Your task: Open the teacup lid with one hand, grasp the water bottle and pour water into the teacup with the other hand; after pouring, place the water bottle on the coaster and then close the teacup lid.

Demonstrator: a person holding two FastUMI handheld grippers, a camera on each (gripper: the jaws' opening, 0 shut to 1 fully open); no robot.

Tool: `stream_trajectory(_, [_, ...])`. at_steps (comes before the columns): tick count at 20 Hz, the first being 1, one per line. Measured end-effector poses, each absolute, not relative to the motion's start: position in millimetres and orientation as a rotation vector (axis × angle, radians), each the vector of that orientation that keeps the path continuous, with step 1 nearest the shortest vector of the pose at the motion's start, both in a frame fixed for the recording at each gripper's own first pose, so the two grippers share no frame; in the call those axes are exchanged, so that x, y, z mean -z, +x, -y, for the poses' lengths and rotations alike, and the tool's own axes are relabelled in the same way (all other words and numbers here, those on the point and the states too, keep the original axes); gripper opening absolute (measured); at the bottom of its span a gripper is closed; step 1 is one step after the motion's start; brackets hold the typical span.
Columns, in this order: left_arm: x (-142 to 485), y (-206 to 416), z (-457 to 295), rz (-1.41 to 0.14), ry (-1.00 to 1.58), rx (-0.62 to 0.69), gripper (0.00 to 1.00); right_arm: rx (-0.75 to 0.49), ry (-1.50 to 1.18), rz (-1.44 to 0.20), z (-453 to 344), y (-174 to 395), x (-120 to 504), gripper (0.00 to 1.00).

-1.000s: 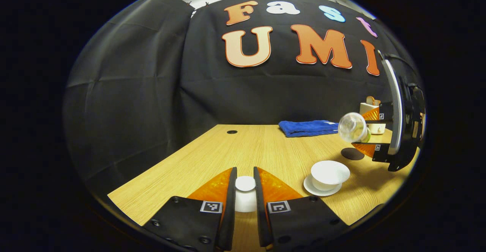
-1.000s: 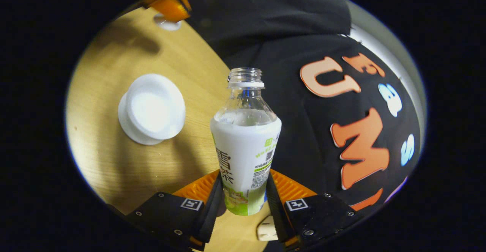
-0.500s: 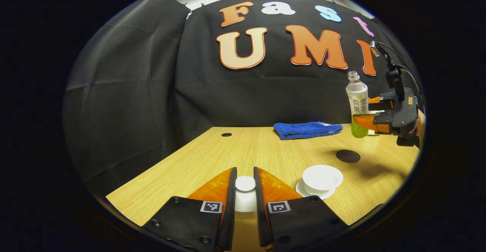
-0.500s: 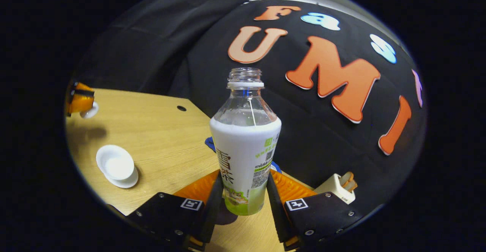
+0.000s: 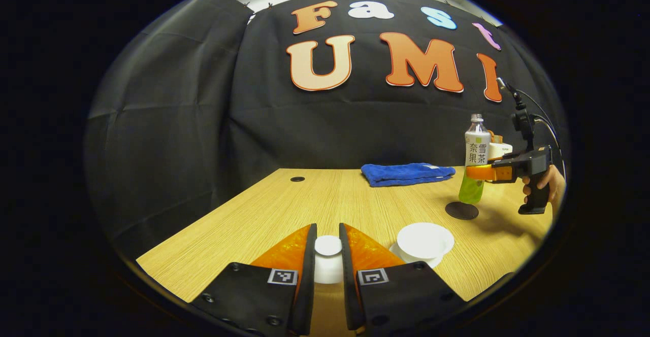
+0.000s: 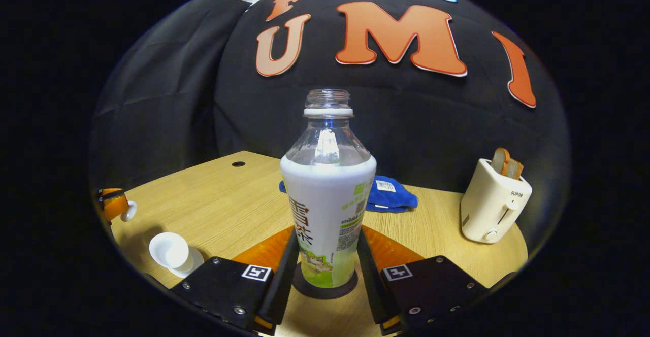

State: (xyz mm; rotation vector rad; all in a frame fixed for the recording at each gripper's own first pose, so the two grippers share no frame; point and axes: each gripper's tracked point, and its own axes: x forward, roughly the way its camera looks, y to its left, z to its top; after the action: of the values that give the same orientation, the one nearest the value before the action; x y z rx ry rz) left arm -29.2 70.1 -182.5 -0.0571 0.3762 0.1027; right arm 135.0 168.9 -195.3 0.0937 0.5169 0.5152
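Right gripper (image 6: 325, 266) is clamped on the bottle (image 6: 327, 195), upright over the coaster (image 6: 325, 290); can't tell if it touches. That view catches a toaster (image 6: 495, 205) too. Left gripper (image 5: 328, 256) pinches the lid (image 5: 328, 263) near the open teacup (image 5: 424, 239)

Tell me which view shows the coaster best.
The left gripper view: the dark round coaster lies in plain sight on the table, with the water bottle at its far edge. In the right gripper view, the bottle covers most of the coaster.
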Motion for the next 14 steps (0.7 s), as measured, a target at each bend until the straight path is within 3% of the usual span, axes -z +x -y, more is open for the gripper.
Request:
stream_trajectory(2, [183,-26,-67,-0.377,-0.057,-0.098,0.26,-0.515,0.11,-0.534,-171,135,204,0.65])
stream_trajectory(6, [182,-21,-60,-0.374,-0.059,-0.086,0.29,-0.53,0.125,-0.543,-173,131,210,0.65])
stream_trajectory(7, [180,-19,-57,-0.369,-0.06,-0.08,0.25,-0.531,0.132,-0.549,-175,131,212,0.65])
stream_trajectory(8, [178,-19,-55,-0.364,-0.061,-0.073,0.29,-0.532,0.137,-0.558,-177,129,217,0.65])
stream_trajectory(14, [162,-4,-28,-0.323,-0.066,-0.017,0.29,-0.544,0.134,-0.549,-178,124,220,0.66])
